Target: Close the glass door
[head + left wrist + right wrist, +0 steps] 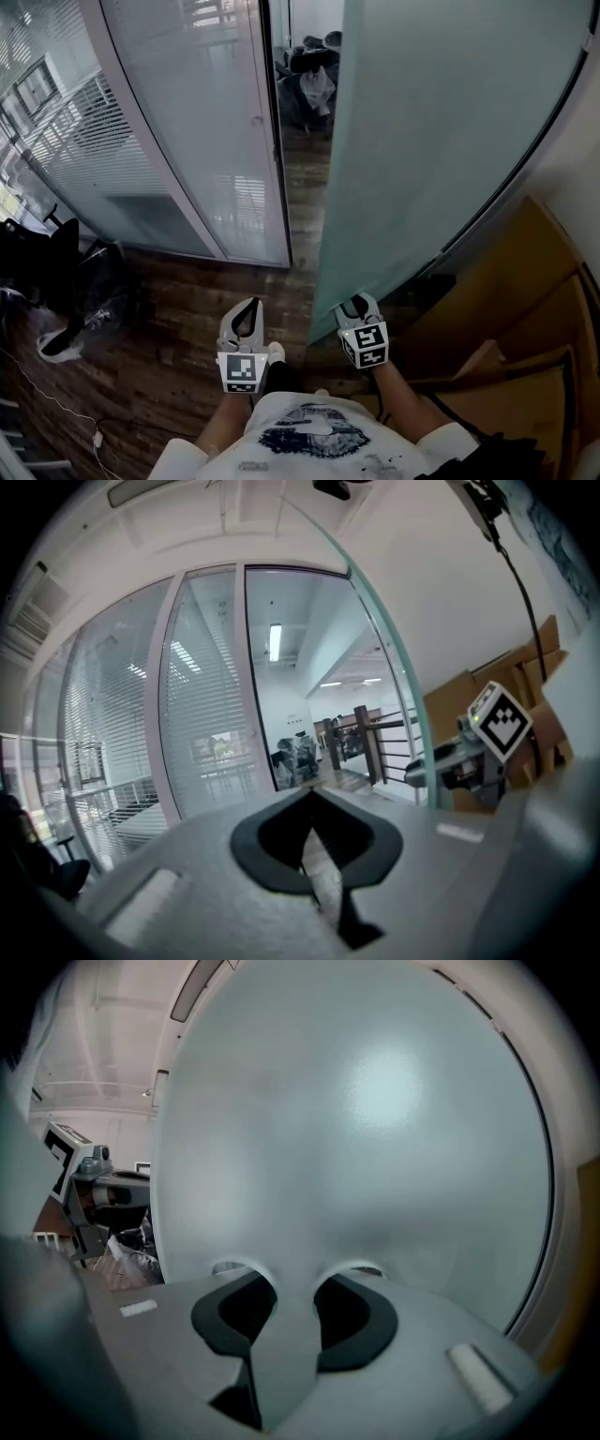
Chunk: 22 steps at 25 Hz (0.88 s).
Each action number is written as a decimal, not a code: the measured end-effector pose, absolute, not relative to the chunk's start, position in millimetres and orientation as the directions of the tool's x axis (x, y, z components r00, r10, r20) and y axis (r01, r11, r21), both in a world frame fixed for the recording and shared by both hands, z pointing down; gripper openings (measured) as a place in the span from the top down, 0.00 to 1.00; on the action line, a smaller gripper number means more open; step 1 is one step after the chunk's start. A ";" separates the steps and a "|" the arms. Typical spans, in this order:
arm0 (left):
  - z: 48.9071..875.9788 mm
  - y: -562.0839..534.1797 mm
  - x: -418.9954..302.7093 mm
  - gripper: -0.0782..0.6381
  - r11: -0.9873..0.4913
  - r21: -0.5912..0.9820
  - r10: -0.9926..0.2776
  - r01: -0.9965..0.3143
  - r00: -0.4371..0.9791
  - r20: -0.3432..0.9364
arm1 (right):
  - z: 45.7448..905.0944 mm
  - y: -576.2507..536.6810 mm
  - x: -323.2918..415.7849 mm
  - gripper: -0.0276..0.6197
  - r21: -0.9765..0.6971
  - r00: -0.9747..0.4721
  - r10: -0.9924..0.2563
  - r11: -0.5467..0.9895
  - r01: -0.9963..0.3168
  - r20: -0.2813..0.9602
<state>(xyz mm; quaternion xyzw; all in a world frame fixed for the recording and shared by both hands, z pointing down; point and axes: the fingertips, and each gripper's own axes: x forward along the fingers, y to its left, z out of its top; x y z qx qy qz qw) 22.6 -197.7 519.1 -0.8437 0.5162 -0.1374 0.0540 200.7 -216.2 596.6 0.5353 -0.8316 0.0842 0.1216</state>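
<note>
No readable text, brand or number anywhere. Left gripper point(247, 306) cube, right gripper point(359, 302) cube: black-white square markers only, no letters. Shirt print point(312, 429): dark graphic, lettering not legible.

The frosted glass door point(441, 141) stands angled into the room and walls off the right side. Behind it, cardboard boxes point(525, 309) fill the floor's right corner. Between the door's free edge and the fixed glass panel point(187, 122) a narrow doorway point(302, 206) is clear, with a cluttered chair point(314, 75) well beyond it. The wooden floor point(178, 300) in front is bare. A black chair point(42, 258), a floor fan point(94, 300) and a cable point(56, 405) crowd its left edge.
</note>
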 end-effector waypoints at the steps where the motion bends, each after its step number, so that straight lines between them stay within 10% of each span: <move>1: 519.0 -204.9 21.0 0.89 -0.466 -0.234 -0.884 -0.854 0.433 0.178 | 597.0 -220.8 198.7 0.77 -0.010 -0.394 -0.871 0.409 -0.913 0.294; 22: 523.7 -333.7 -25.3 0.89 -0.515 -0.232 -0.857 -0.826 0.492 0.151 | 601.9 -326.5 172.6 0.77 -0.020 -0.283 -0.913 0.291 -0.957 0.295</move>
